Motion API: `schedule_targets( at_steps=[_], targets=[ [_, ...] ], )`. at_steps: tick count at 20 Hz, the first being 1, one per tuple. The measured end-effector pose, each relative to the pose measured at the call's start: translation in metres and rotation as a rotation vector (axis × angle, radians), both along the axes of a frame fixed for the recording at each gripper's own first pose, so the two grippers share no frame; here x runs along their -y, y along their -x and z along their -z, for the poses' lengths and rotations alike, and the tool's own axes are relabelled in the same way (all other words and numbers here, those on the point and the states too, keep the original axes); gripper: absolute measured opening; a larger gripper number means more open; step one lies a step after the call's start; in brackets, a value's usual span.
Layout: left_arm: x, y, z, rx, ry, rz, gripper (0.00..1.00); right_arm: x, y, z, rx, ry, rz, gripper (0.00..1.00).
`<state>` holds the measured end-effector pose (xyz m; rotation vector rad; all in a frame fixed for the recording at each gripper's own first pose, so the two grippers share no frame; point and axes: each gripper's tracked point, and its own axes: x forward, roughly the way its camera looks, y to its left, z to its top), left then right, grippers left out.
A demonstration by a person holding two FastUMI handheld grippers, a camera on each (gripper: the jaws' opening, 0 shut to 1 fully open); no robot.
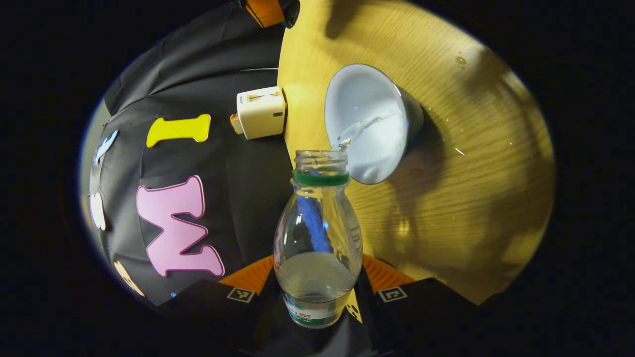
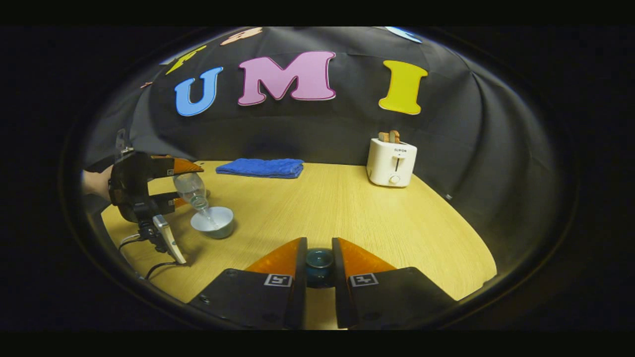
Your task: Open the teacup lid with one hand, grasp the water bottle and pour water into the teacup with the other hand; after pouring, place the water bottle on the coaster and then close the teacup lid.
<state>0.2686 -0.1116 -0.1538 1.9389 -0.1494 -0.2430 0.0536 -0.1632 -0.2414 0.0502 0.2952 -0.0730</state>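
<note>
In the left gripper view my left gripper (image 1: 317, 277) is shut on a clear water bottle (image 1: 317, 238) with a green neck ring. The bottle is tipped over and a thin stream runs from its mouth into the pale blue teacup (image 1: 369, 124) on the wooden table (image 1: 471, 198). The right gripper view shows the same pour at the far left: the left gripper (image 2: 186, 183), the bottle (image 2: 191, 191) and the teacup (image 2: 214, 222). My right gripper (image 2: 320, 244) is shut on the dark teal teacup lid (image 2: 319, 265), held well to the right of the cup.
A white toaster (image 2: 392, 161) with toast stands at the back right, also seen as the toaster (image 1: 260, 113) at the table edge. A folded blue towel (image 2: 260, 167) lies at the back. A hand (image 2: 94, 183) holds the left gripper, with cables (image 2: 158, 267) below it. Water drops (image 1: 459, 148) dot the table.
</note>
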Motion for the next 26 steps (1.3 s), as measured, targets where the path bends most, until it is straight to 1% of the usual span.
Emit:
schedule_targets(
  at_steps=[1, 2, 3, 5, 6, 9, 12, 14, 17, 18, 20, 21, 23, 24, 26],
  targets=[
    [0.000, 0.000, -0.001, 0.002, -0.006, 0.000, 0.75, 0.000, 0.001, 0.000, 0.000, 0.001, -0.001, 0.32],
    [0.001, 0.000, -0.001, 0.005, -0.014, 0.001, 0.75, 0.000, 0.001, 0.000, 0.003, 0.001, -0.002, 0.27],
    [0.001, -0.001, -0.001, 0.007, -0.024, 0.002, 0.75, 0.000, 0.002, -0.001, 0.005, 0.002, -0.002, 0.27],
    [0.002, -0.002, -0.004, 0.012, -0.042, 0.008, 0.75, -0.001, 0.001, -0.001, 0.007, -0.002, -0.005, 0.27],
    [0.002, -0.002, -0.007, 0.015, -0.053, 0.012, 0.75, -0.001, 0.001, -0.002, 0.008, -0.005, -0.007, 0.32],
    [0.006, -0.003, -0.010, 0.023, -0.094, 0.031, 0.75, -0.006, 0.002, -0.001, 0.007, -0.010, -0.014, 0.32],
    [0.010, -0.003, -0.013, 0.029, -0.135, 0.054, 0.75, -0.010, 0.003, 0.001, 0.002, -0.019, -0.020, 0.27],
    [0.012, -0.003, -0.014, 0.032, -0.163, 0.063, 0.75, -0.012, 0.005, 0.002, -0.001, -0.022, -0.025, 0.32],
    [0.013, -0.004, -0.014, 0.028, -0.199, 0.063, 0.75, -0.011, 0.004, 0.001, 0.004, -0.023, -0.028, 0.32],
    [0.015, -0.004, -0.015, 0.029, -0.215, 0.072, 0.75, -0.011, 0.004, 0.001, 0.003, -0.026, -0.029, 0.28],
    [0.015, -0.005, -0.016, 0.034, -0.241, 0.080, 0.75, -0.012, 0.005, 0.002, 0.002, -0.032, -0.031, 0.27],
    [0.016, -0.006, -0.016, 0.035, -0.250, 0.082, 0.75, -0.012, 0.006, 0.001, 0.004, -0.033, -0.031, 0.27],
    [0.017, -0.006, -0.019, 0.041, -0.275, 0.089, 0.75, -0.012, 0.006, 0.001, 0.006, -0.033, -0.034, 0.32],
    [0.017, -0.006, -0.020, 0.042, -0.287, 0.090, 0.75, -0.013, 0.006, 0.001, 0.006, -0.032, -0.035, 0.32],
    [0.018, -0.006, -0.024, 0.049, -0.303, 0.090, 0.75, -0.014, 0.006, 0.001, 0.003, -0.036, -0.040, 0.22]
  ],
)
